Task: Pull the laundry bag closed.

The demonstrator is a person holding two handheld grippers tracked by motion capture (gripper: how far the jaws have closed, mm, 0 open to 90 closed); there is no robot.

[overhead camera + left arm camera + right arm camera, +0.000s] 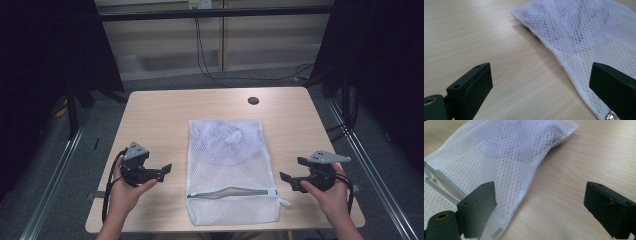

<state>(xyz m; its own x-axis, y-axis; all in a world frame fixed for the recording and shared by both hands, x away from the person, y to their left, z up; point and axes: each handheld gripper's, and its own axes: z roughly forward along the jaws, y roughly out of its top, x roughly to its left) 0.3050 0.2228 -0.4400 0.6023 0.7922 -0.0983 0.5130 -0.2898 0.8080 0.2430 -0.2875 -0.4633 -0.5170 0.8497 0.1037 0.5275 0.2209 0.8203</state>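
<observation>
A white mesh laundry bag (231, 172) lies flat in the middle of the wooden table (160, 115), with a pale garment (225, 142) bunched in its far half. Its grey zipper (232, 192) runs across the near end and gapes slightly. My left gripper (165, 172) is held just left of the bag, open and empty, apart from it. My right gripper (290, 169) is held just right of the bag, also open and empty. In the left gripper view the bag (586, 32) lies ahead to the right; in the right gripper view the bag (506, 152) and zipper (441, 182) lie to the left.
A dark round grommet (253, 100) sits near the table's far edge. Bare wood shows on both sides of the bag. Black cables (210, 70) trail over the grey floor behind the table, and metal rails flank it.
</observation>
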